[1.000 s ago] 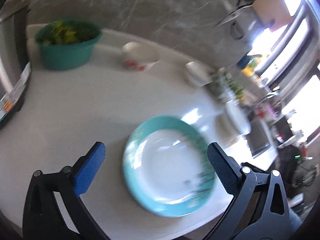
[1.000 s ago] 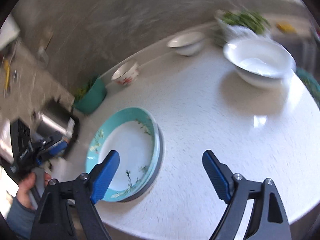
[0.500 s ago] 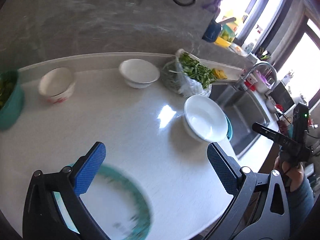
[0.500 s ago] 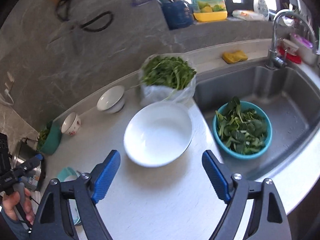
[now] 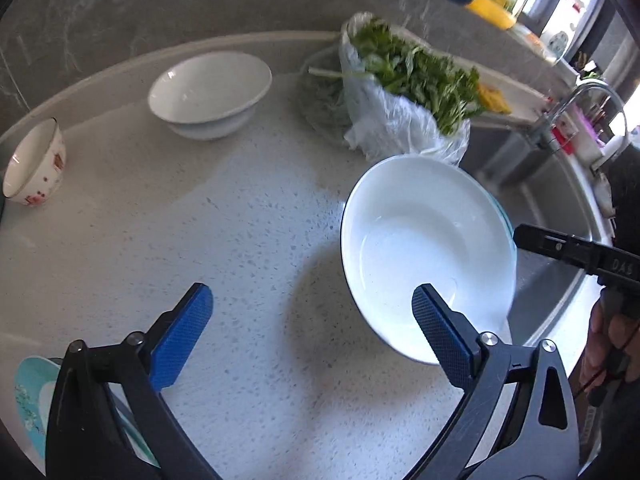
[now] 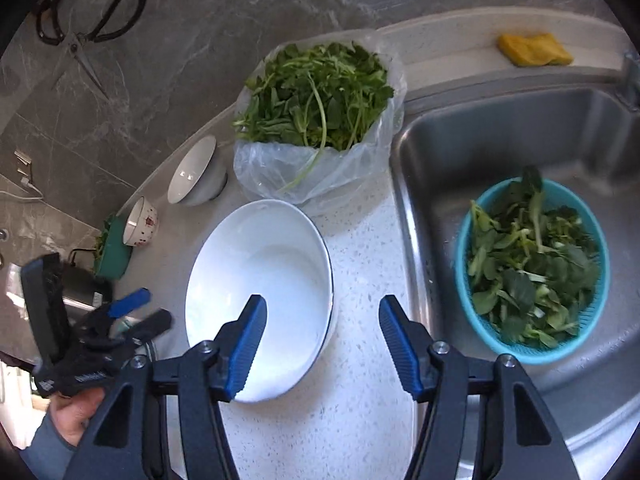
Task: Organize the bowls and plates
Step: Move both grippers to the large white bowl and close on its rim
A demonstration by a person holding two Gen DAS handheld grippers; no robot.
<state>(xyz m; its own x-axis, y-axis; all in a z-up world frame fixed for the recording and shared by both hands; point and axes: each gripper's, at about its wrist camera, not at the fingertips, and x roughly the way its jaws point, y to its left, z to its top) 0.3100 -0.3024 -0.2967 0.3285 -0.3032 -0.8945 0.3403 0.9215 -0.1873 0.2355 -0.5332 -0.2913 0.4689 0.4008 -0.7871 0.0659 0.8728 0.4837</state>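
The white speckled stone countertop carries a large white bowl, a smaller white bowl, a floral-patterned cup and a clear plastic bag of greens.

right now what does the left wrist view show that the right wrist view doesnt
Left wrist only: the teal plate at the lower left edge and the tap.
Right wrist only: the blue colander of greens in the sink, scissors on the wall, the green tub.
Both: the big white bowl, small white bowl, patterned cup, bagged greens, sponge.
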